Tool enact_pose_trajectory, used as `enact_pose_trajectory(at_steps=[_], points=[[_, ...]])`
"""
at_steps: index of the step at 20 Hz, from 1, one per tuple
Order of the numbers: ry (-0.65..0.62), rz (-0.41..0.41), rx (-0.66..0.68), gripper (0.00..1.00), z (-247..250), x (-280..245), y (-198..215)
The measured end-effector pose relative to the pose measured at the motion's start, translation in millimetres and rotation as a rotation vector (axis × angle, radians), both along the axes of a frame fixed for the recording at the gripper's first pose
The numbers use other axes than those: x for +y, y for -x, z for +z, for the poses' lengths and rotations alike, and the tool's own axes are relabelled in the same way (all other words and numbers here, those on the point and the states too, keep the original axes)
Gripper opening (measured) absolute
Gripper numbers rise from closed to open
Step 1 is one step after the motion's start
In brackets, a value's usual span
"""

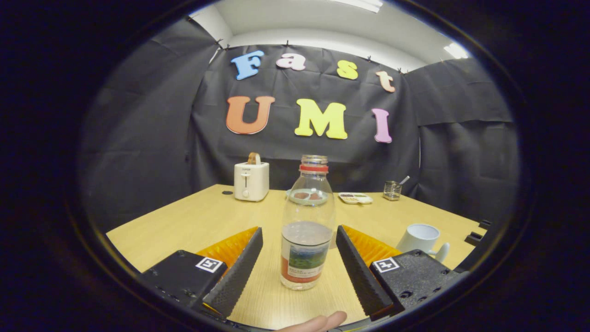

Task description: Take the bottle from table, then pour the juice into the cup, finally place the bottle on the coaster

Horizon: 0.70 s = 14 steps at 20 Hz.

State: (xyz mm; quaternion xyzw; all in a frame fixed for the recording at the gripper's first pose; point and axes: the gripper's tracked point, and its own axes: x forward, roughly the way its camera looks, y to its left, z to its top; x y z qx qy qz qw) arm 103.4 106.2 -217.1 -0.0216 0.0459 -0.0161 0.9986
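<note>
Standing upright on the counter [184,221], the bottle [307,221] sits right between the jaws, which are spread wide with a clear gap on either side of it, so nothing is pinched yet. The gripper [298,258] seems lined up for the first step, taking the bottle. A fingertip [322,321] of the person holding the tool pokes in just behind the jaws.

The bottle is clear plastic with its cap off, a red ring around the neck, and liquid filling only the lower part, up to just above the label. I would judge it fairly light but thin-walled, so it will likely give under a hard squeeze, and with the mouth open any buckling or tilt could slop the juice out. The smooth sides look slippery; the ribbed jaw faces should help. The best hold is probably the labelled lower body, where the liquid stiffens it and keeps the weight low.

The white cup [420,238] stands beyond the right jaw, close by. Well beyond the jaws, at the far edge, are a toaster [251,180], a small tray [355,198] and a glass holder [392,190]. I cannot make out the coaster for certain.
</note>
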Motion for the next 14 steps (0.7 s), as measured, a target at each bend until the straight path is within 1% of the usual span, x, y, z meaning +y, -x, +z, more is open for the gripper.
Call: enact_pose_trajectory(at_steps=[5,6,7,10,11,14], points=[[-0.021,-0.004,0.018,1.0,-6.1,-10.2,-30.2],[-0.021,-0.035,0.014,1.0,-6.1,-20.3,-33.3],[-0.024,-0.056,0.0,0.98,-1.3,-24.9,-31.8],[-0.019,-0.099,0.005,0.85,-3.4,-36.7,-28.0],[-0.035,-0.094,0.012,0.8,-2.7,-36.1,-25.1],[-0.12,-0.049,0.009,0.78,11.4,-29.1,-18.1]])
